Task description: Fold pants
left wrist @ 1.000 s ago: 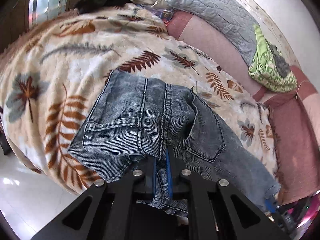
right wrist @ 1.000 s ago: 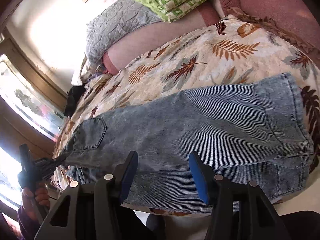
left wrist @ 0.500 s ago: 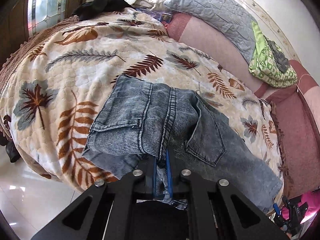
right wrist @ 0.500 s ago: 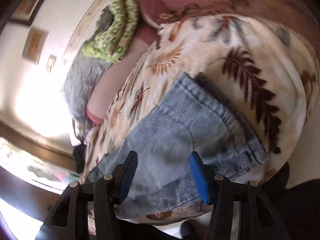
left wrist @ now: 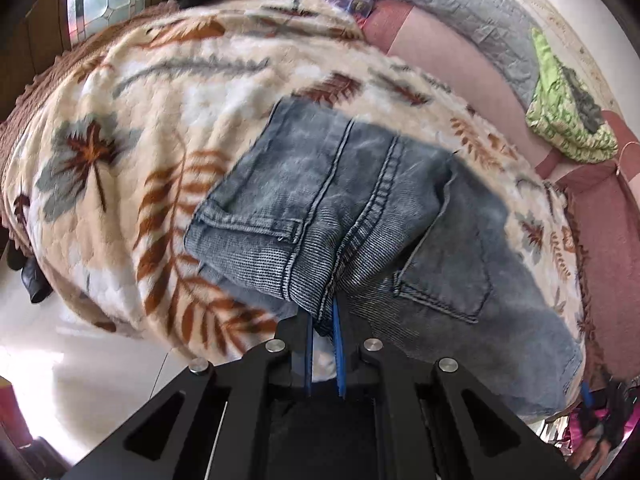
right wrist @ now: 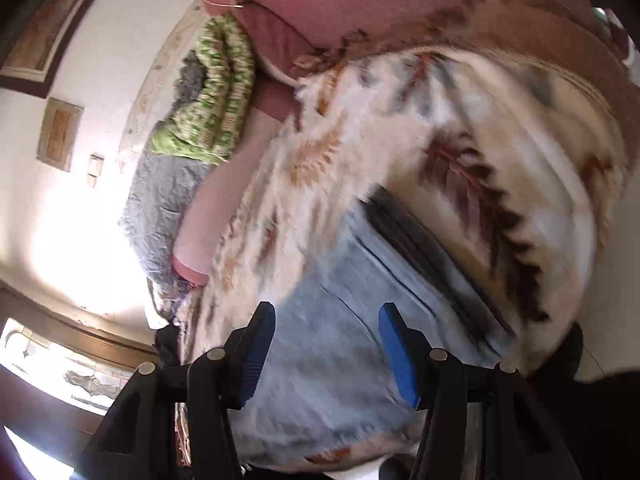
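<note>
**Laying the Waist Section Flat While the Leg End Is Squared**

The pants (left wrist: 340,216) lie on the bed, on a leaf-patterned blanket (left wrist: 132,152) near its front edge. In the left wrist view the waist end is doubled over itself, with one back pocket on the upper layer and one on the layer beneath.

Left side: the left gripper (left wrist: 324,332) is clamped tight on a bunched edge of denim at the centre seam. Judged from the task, the step in hand is setting this folded waist section down. Lower the fabric until it rests on the layer below before releasing, and keep the seam straight so the two pockets stack. Avoid dragging toward the bed edge; the denim already overhangs slightly there and could slide off.

Right side: the right gripper (right wrist: 328,348) hovers over the leg end of the pants (right wrist: 340,340) with its jaws apart and nothing between the pads. The view is blurred, so the hem alignment cannot be read. Use this gripper to pin or square the hems, keeping both legs coincident.
</note>
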### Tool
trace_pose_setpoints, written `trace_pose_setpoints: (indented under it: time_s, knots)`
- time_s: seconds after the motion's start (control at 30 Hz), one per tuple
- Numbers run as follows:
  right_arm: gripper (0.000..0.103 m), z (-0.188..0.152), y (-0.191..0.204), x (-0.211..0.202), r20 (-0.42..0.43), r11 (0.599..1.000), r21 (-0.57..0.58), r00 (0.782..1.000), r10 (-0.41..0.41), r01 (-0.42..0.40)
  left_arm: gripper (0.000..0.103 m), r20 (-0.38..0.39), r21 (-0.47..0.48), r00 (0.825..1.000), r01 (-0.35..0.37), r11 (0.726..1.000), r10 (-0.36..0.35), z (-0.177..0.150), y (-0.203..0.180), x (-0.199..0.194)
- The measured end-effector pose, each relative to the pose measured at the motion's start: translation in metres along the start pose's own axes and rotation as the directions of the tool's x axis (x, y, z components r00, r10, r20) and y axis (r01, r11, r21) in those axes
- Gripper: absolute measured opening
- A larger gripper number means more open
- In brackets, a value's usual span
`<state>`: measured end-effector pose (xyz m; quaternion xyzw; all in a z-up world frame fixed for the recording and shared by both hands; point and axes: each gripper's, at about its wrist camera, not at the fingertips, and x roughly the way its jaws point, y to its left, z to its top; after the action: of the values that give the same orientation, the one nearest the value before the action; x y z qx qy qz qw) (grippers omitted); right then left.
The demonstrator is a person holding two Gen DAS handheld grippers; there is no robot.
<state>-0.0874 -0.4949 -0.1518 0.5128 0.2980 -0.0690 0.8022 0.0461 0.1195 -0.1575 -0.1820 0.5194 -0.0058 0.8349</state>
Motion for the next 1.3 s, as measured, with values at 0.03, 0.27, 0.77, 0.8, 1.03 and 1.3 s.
trace_pose_setpoints:
  time_s: [0.03, 0.27, 0.77, 0.8, 1.03, 1.3]
  knots:
    - [0.058, 0.003, 0.006, 0.007, -0.004, 1.000, -0.019, 1.000, -0.005, 0.005, 0.009, -0.012, 0.000, 1.000, -0.008, 1.000, 0.008, -0.002, 0.001, 0.002]
    - [0.057, -0.002, 0.009, 0.080, -0.130, 0.988, -0.080, 0.981, -0.144, 0.135, 0.018, -0.078, 0.014, 0.996, -0.030, 0.999, 0.031, -0.006, 0.010, 0.001]
    - [0.058, 0.021, 0.056, 0.047, -0.035, 0.943, -0.310, 0.989, -0.142, 0.124, 0.028, 0.062, 0.289, 0.997, -0.069, 0.955, 0.053, 0.005, -0.043, -0.036]
    - [0.058, 0.014, 0.070, 0.058, -0.069, 0.936, -0.343, 0.991, -0.114, 0.084, 0.035, 0.066, 0.302, 0.996, -0.079, 0.950, 0.062, 0.004, -0.051, -0.030]
    - [0.058, -0.055, 0.164, 0.146, -0.304, 0.775, -0.616, 0.950, -0.067, -0.142, 0.040, 0.006, 0.322, 0.993, -0.111, 0.940, 0.115, 0.001, -0.057, 0.029]
    - [0.058, -0.107, 0.217, 0.254, -0.470, 0.559, -0.779, 0.854, -0.223, -0.283, 0.043, -0.008, 0.308, 0.998, -0.060, 0.950, 0.066, 0.012, -0.049, 0.041]
